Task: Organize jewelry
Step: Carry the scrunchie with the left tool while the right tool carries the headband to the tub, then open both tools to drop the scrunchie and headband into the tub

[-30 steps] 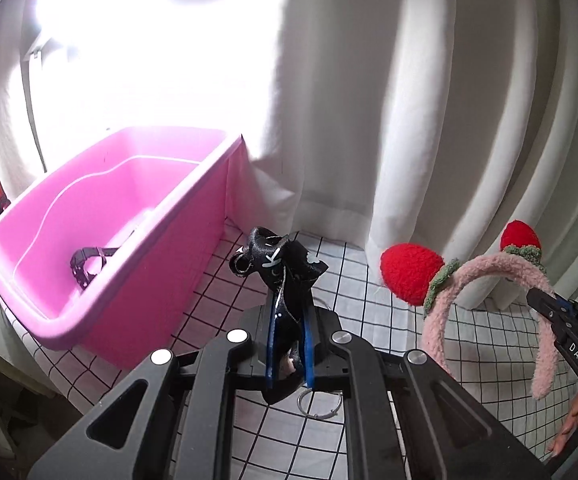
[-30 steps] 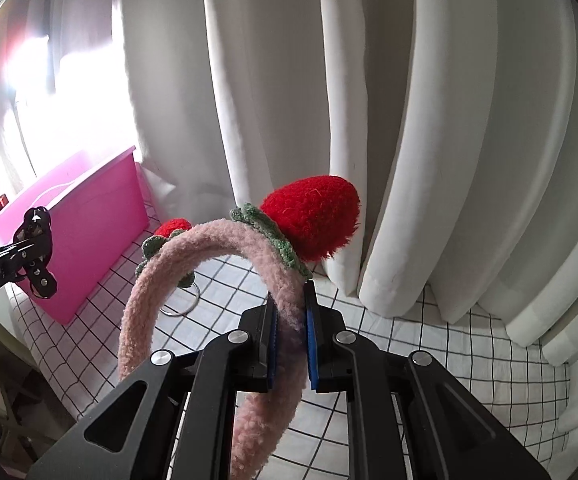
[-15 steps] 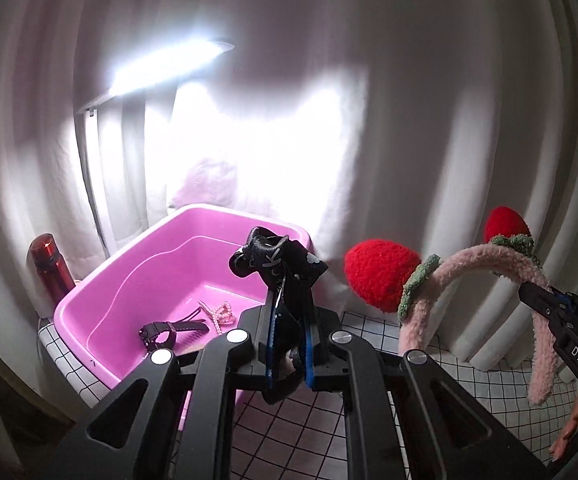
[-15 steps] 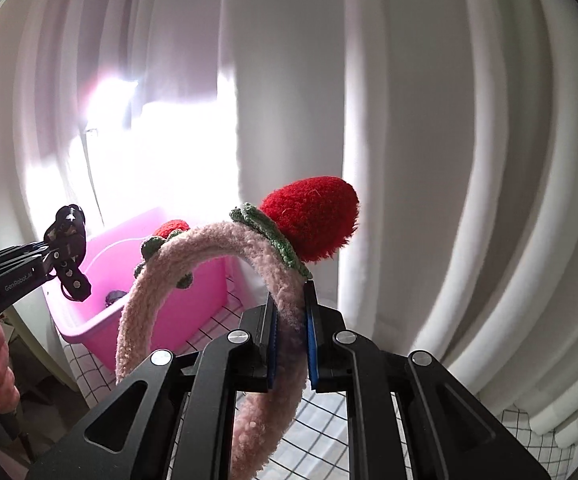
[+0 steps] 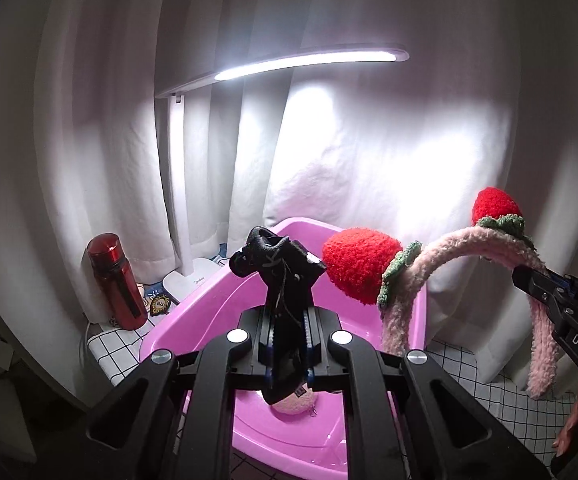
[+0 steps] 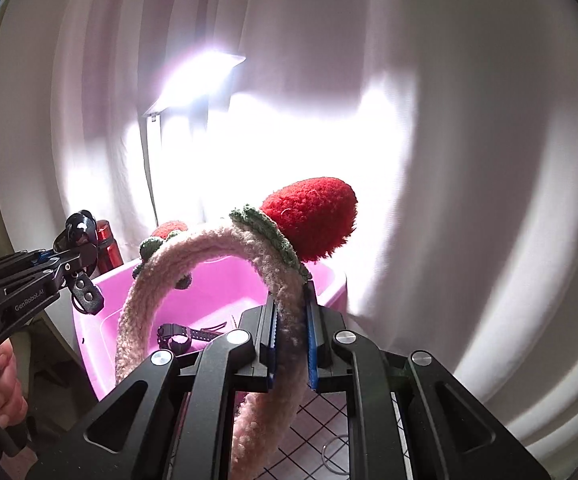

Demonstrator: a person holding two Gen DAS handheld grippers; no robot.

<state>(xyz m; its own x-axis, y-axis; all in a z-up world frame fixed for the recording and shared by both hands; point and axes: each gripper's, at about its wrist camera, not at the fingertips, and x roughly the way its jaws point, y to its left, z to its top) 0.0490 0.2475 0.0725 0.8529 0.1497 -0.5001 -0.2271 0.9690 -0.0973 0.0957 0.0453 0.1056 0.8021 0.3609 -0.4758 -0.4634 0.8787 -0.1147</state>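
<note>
My left gripper (image 5: 288,344) is shut on a black leather strap accessory (image 5: 285,276) and holds it above the pink tub (image 5: 209,308). It also shows in the right wrist view (image 6: 83,280), at the left. My right gripper (image 6: 291,340) is shut on a fuzzy pink headband (image 6: 193,256) with red strawberry ears, held near the tub's right side. The headband also shows in the left wrist view (image 5: 449,248). Inside the tub lie a black watch (image 6: 177,336) and a pale fuzzy item (image 5: 295,402).
A lit white desk lamp (image 5: 309,62) stands behind the tub, with a red bottle (image 5: 115,280) to its left. White curtains hang all around. The table has a white grid cloth (image 5: 481,396). A metal ring (image 6: 335,460) lies on the cloth.
Both grippers have risen and moved toward the tub with their loads. The tub now sits directly below my left gripper, and the lamp has come into view.
</note>
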